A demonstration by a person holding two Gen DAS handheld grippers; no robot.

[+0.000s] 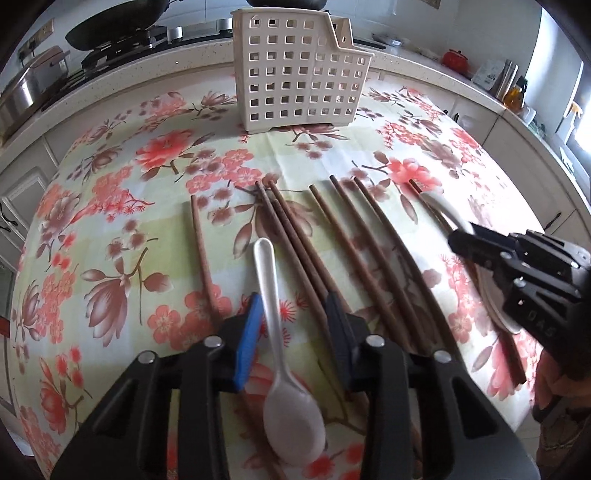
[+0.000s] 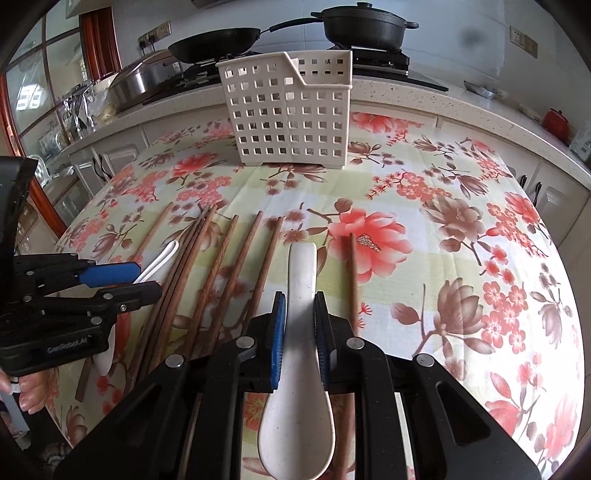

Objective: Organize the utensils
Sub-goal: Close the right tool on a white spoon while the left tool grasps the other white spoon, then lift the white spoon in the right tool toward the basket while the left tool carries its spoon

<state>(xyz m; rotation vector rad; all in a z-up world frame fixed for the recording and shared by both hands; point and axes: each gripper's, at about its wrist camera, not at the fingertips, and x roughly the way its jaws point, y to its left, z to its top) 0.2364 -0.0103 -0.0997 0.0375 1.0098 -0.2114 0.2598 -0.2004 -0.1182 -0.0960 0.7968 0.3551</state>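
I have a white spoon in each hand-held gripper's reach. The right hand-held gripper (image 2: 300,306) is clamped narrow on the handle of the wide white spoon (image 2: 301,369), its pads pressing both sides. The left hand-held gripper (image 1: 291,317) stands partly closed around the slim white spoon (image 1: 284,350) — its jaws flank the handle with a gap visible on each side, so I judge it is not gripped yet.

The risk I see on the left: the slim handle lies off-centre, nearer the blue pad, so a closing jaw could push the spoon sideways into the chopsticks (image 1: 314,251) lying just beside it, or pinch one of them along with it. On the right, the grip sits partway up the handle with the heavy bowl hanging toward me — the spoon could pivot or slip once lifted.

The perforated utensil basket (image 2: 291,110) stands upright at the far side of the table (image 2: 461,240), well apart from both spoons; its tall wall faces me, so each spoon must clear the rim. Chopsticks are scattered loose across the floral cloth between me and the basket. Behind it a stove carries a black wok (image 2: 218,44) and a lidded pot (image 2: 364,26).
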